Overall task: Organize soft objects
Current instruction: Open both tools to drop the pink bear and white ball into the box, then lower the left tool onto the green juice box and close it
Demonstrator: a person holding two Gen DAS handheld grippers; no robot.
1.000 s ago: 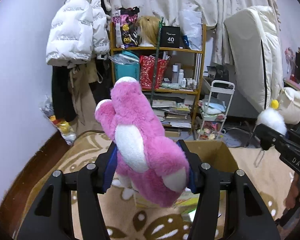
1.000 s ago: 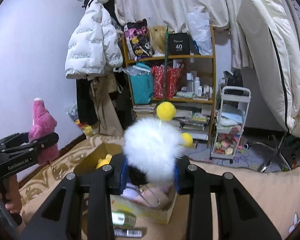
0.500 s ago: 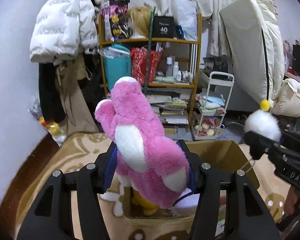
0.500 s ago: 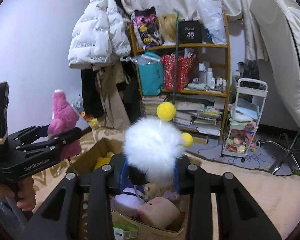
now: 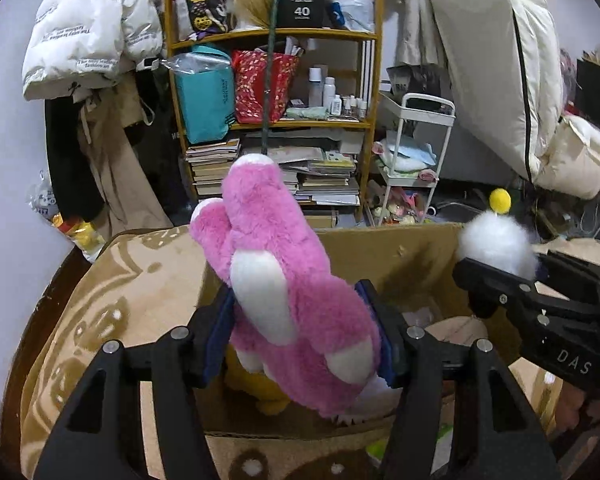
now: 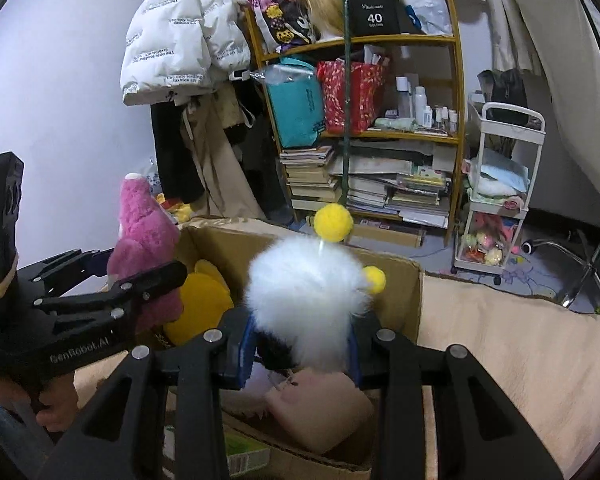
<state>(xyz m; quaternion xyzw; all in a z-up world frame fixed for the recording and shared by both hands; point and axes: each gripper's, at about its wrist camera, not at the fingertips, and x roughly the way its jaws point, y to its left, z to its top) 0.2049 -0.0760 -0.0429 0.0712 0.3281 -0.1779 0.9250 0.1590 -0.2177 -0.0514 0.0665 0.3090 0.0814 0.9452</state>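
My left gripper (image 5: 300, 332) is shut on a pink plush toy (image 5: 284, 292) with white patches and holds it over the open cardboard box (image 5: 400, 248). My right gripper (image 6: 300, 340) is shut on a white fluffy plush (image 6: 304, 300) with yellow pompoms, also above the box (image 6: 400, 280). Each gripper shows in the other's view: the right one (image 5: 496, 276) with the white plush (image 5: 496, 244), the left one (image 6: 140, 280) with the pink plush (image 6: 144, 236). Inside the box lie a yellow plush (image 6: 204, 300) and a pale pink soft toy (image 6: 320, 408).
The box sits on a beige patterned blanket (image 5: 132, 288). Behind stand a cluttered wooden shelf (image 5: 276, 120), a white trolley (image 5: 412, 168), a hanging white puffer jacket (image 5: 88, 28) and a leaning mattress (image 5: 492, 60).
Both grippers have moved forward and down toward the box with their plush toys. The box now fills more of both views and its contents show.
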